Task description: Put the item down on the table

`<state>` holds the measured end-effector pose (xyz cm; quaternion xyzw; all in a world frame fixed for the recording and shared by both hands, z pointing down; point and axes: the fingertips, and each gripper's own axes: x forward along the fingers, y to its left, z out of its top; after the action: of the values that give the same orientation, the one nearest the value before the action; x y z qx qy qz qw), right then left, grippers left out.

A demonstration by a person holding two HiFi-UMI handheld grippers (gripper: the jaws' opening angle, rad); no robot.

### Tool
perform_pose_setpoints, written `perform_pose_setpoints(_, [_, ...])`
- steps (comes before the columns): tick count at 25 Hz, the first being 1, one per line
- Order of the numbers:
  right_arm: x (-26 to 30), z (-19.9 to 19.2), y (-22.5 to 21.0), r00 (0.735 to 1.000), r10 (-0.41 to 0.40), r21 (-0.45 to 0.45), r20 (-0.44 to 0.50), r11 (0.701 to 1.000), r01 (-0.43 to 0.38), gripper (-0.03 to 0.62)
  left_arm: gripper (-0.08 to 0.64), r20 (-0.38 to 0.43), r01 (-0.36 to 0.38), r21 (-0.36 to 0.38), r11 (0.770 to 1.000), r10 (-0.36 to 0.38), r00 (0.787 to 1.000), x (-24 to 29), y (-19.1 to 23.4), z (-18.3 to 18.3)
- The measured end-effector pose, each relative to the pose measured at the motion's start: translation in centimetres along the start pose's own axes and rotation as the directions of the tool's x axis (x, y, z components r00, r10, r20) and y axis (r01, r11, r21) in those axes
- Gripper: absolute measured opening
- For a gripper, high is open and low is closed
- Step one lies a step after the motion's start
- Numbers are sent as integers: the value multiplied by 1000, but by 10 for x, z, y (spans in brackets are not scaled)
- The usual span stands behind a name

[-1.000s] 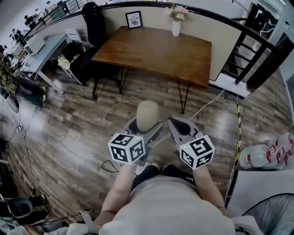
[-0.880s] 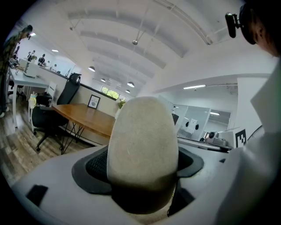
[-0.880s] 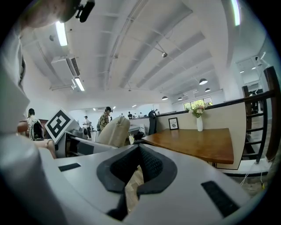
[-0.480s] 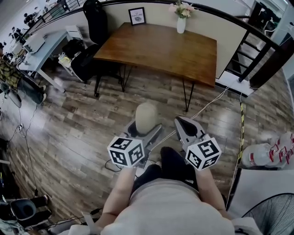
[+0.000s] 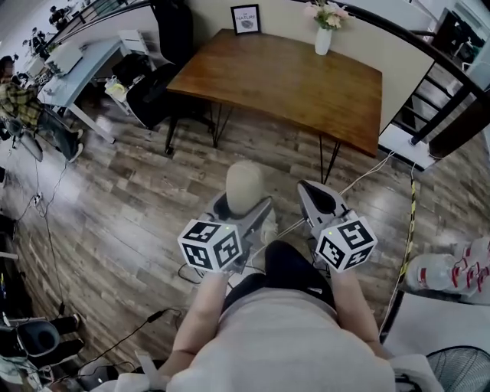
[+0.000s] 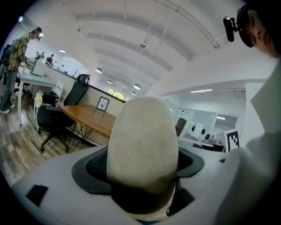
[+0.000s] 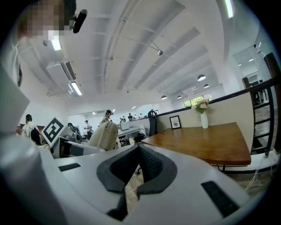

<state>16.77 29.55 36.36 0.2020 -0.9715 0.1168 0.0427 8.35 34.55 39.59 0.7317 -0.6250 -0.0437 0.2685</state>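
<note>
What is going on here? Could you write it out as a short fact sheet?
Who: a person standing on a wood floor, a gripper in each hand
Left gripper: shut on a beige oval item, which sticks up out of the jaws
Right gripper: shut, nothing in it
Table: brown wood, ahead of the person, not yet reached
On the table: vase of flowers and picture frame, both at the far edge
Beside the table: black office chair
Item on table: no

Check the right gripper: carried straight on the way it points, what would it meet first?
Probably the wooden table, near its front edge: the right gripper, shut and empty, aims at it over bare floor. Height is unclear, so it might pass above.
</note>
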Motion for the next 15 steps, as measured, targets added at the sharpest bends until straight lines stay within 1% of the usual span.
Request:
perform_pose_setpoints(4, [50,4,-15,998,55,-4,-8,999,-55,9,417,4,-38,1,999,38,999,20,33,16])
perform_pose_setpoints(8, [99,11,-36,996,84,9,-13,996,-83,9,417,-5,-69,-13,998,69,998,46,72,38])
perform_pose_setpoints(11, [137,20,-58,995,100,13,-25,995,-100,9,417,-15,-80,-21,997,79,997,76,101,61])
perform_pose_setpoints(15, [183,30,-91,993,116,32,-34,993,-115,9,417,-25,-86,3,996,86,996,116,132,97])
